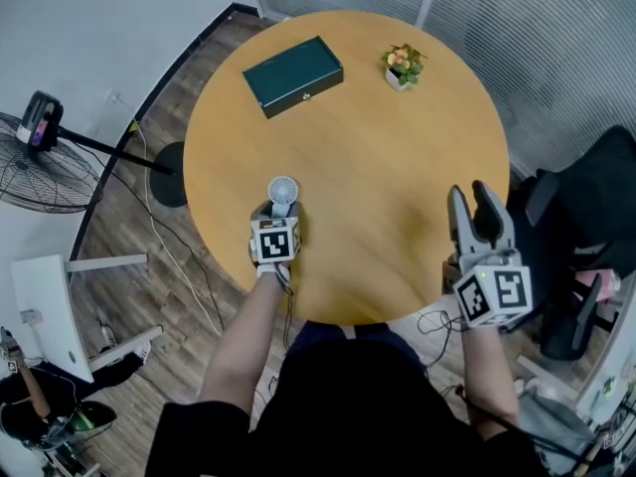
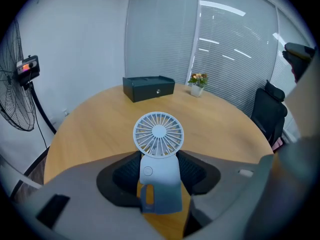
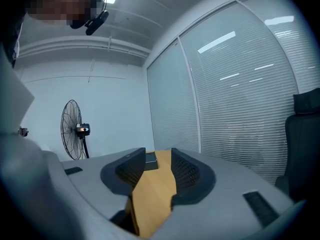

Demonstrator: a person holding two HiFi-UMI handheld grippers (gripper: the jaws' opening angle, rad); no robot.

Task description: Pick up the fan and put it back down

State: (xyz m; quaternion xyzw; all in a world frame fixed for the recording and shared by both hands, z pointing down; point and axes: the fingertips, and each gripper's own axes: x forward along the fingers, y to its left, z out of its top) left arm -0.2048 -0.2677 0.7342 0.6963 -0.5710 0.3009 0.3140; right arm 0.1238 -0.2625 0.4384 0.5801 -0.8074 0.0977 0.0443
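A small pale-blue hand fan (image 1: 283, 191) stands upright near the front left of the round wooden table (image 1: 378, 147). My left gripper (image 1: 281, 212) is shut on its body, with a pad against each side. In the left gripper view the fan (image 2: 159, 159) fills the gap of the left gripper (image 2: 159, 171), its round grille rising above the jaws. My right gripper (image 1: 473, 202) hovers over the table's front right edge, open. In the right gripper view only tabletop shows between the jaws of the right gripper (image 3: 156, 171).
A dark green box (image 1: 293, 76) lies at the table's far side, and a small flower pot (image 1: 402, 66) stands to its right. A black floor fan (image 1: 40, 157) stands left of the table, and a black office chair (image 1: 586, 227) is at the right.
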